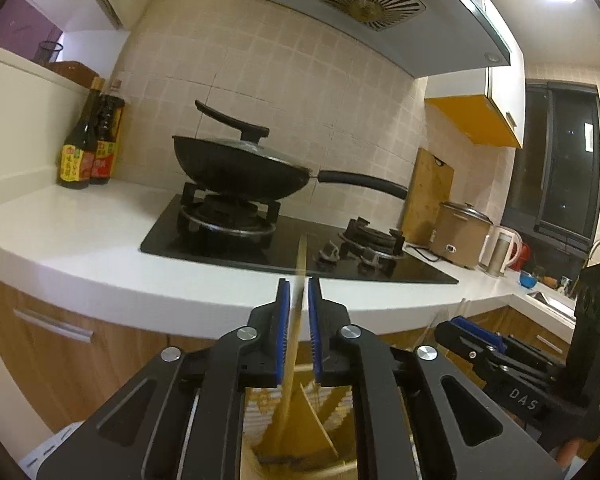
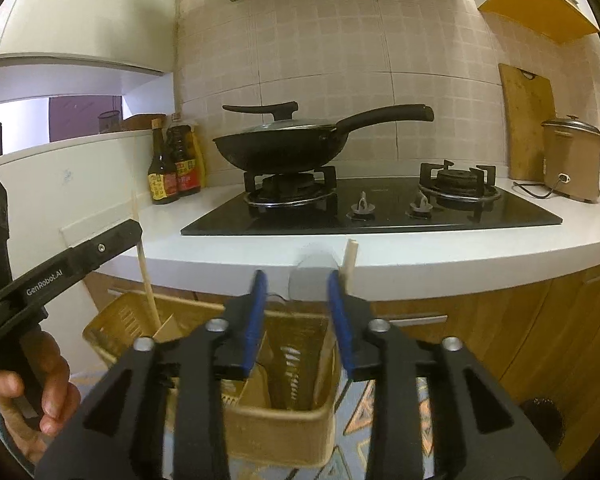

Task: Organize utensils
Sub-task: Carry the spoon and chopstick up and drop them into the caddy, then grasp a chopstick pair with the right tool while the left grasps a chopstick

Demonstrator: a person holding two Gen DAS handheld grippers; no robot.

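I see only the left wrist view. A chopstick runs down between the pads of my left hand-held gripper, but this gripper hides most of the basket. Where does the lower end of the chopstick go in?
Observer: The right wrist view shows the chopstick entering the basket near its end at the picture's left, beside a slanted divider.
Operator: Is the right hand-held gripper holding something?
Observer: No. The right hand-held gripper is open, with nothing between its pads.
Operator: Is another utensil already inside?
Observer: Yes. A second chopstick stands in the compartment at the basket's other end, just outside that gripper's finger.
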